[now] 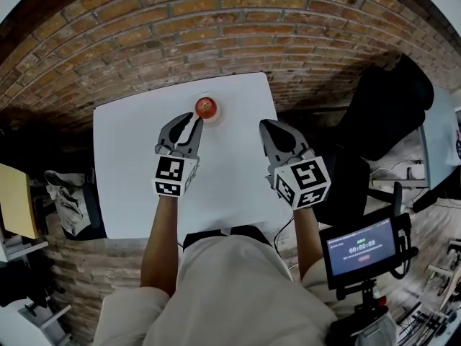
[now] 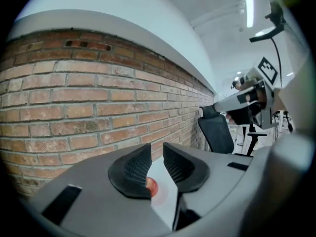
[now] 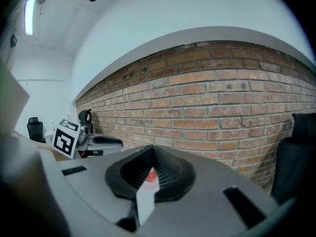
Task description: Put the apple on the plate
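A red apple (image 1: 206, 107) sits on a small pale plate (image 1: 216, 113) at the far edge of the white table (image 1: 130, 164), close to the brick wall. My left gripper (image 1: 189, 121) hovers just short of it, raised above the table. Its jaws stand a narrow gap apart with nothing between them. In the left gripper view the apple (image 2: 151, 185) and plate (image 2: 165, 195) show through that gap (image 2: 157, 152), farther off and lower. My right gripper (image 1: 269, 125) hangs to the right, shut and empty. Past its closed tips (image 3: 150, 152) the apple (image 3: 151, 175) peeks out.
A brick wall (image 1: 216, 27) runs behind the table. A black office chair (image 1: 389, 114) stands at the right, a stand with a small screen (image 1: 360, 247) nearer right, and a pale bag (image 1: 68, 200) on the floor at the left.
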Action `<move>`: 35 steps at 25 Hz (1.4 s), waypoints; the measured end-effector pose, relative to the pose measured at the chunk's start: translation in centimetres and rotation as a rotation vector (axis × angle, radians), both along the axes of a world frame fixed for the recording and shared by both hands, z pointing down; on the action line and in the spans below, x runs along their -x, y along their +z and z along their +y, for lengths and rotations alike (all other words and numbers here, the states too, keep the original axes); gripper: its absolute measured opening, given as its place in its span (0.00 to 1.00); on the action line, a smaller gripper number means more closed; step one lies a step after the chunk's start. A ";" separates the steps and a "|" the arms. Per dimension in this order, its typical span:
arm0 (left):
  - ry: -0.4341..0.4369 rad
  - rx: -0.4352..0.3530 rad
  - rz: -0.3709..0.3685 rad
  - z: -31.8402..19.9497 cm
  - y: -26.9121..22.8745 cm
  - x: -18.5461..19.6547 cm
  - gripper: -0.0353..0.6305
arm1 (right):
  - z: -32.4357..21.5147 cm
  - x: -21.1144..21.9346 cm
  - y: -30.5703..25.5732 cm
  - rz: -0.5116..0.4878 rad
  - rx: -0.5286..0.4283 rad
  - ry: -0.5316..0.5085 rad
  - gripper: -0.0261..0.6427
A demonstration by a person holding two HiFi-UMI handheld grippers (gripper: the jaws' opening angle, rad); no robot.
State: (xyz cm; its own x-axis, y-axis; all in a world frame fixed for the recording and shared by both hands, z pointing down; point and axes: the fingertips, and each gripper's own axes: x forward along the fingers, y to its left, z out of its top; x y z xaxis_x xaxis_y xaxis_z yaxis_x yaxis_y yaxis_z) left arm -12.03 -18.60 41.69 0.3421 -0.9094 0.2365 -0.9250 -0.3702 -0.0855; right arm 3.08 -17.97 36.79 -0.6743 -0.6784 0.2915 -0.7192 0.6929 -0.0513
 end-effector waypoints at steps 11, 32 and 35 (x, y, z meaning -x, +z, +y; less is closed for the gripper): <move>0.061 -0.160 -0.033 1.7 -8.8 -1.6 0.10 | -0.4 1.1 -3.8 -0.009 -0.084 -0.054 0.04; 0.030 -0.249 -0.003 4.3 -13.1 -0.6 0.06 | 0.9 3.8 -8.3 -0.025 -0.186 -0.113 0.04; 0.026 -0.235 0.016 4.2 -12.6 -0.9 0.06 | 1.0 4.0 -8.5 -0.019 -0.189 -0.120 0.04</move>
